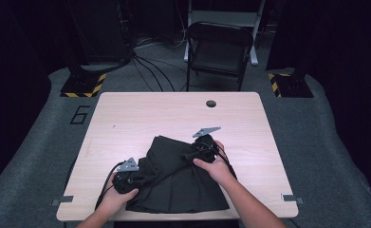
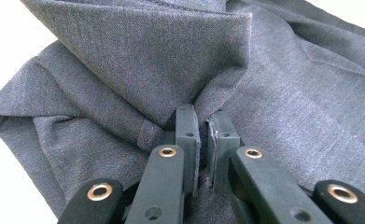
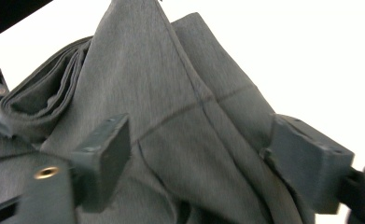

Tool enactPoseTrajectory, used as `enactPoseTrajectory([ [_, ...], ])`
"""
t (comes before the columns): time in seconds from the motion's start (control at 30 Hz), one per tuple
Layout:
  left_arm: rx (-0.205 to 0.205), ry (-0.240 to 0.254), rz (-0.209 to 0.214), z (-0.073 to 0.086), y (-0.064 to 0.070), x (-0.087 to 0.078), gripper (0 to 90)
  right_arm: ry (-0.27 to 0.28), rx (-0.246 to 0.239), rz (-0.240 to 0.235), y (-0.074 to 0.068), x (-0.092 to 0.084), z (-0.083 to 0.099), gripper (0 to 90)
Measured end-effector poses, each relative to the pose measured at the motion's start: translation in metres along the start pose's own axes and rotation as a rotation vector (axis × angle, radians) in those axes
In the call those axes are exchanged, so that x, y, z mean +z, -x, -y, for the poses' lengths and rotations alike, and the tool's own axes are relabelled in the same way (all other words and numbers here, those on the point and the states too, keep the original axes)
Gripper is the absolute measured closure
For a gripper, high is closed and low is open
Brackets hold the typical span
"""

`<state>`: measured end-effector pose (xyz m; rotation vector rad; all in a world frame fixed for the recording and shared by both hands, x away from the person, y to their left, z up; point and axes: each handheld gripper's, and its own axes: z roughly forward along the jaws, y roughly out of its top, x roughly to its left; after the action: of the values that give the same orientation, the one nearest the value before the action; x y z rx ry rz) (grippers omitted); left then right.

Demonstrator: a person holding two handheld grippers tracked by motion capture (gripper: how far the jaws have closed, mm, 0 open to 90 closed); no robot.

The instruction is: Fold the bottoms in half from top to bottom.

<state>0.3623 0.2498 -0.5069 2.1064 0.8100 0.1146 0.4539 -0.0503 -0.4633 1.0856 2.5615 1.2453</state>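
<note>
A dark grey garment (image 1: 178,180) lies folded on the near half of the wooden table (image 1: 140,114). At its left edge my left gripper (image 1: 145,178) is shut on a fold of the cloth. In the left gripper view the two pads (image 2: 188,126) pinch a raised ridge of the grey garment (image 2: 138,70). My right gripper (image 1: 187,155) hovers over the garment's upper right part. In the right gripper view my right gripper (image 3: 199,154) stands wide open above the garment (image 3: 171,116), its pads (image 3: 108,154) clear of the cloth.
A round cable hole (image 1: 211,103) sits near the table's far edge. Beyond the table stand a black folding chair (image 1: 219,47) and two stand bases with yellow-black stripes (image 1: 83,85) (image 1: 287,84). Cables run across the floor (image 1: 150,71).
</note>
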Motion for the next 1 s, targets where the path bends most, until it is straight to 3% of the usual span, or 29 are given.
enactPoseTrajectory([
  [0.23,0.016,0.003,-0.005,0.001,0.0,0.0,84.6,-0.008,-0.023,-0.022,0.004,0.019,-0.018,6.1],
  [0.4,0.02,-0.003,0.003,0.001,-0.001,0.0,84.5,-0.006,-0.022,-0.06,0.008,0.029,-0.025,5.6],
  [0.6,0.014,0.001,0.01,0.002,-0.002,0.0,84.5,-0.05,-0.006,-0.075,0.011,0.041,-0.022,7.4],
  [0.8,0.007,0.006,0.01,0.002,-0.002,0.0,84.2,-0.056,-0.009,-0.087,0.011,0.036,-0.022,20.7],
  [1.0,-0.021,0.014,0.023,0.001,-0.001,-0.002,80.5,-0.037,-0.045,-0.091,0.008,0.02,-0.023,46.5],
])
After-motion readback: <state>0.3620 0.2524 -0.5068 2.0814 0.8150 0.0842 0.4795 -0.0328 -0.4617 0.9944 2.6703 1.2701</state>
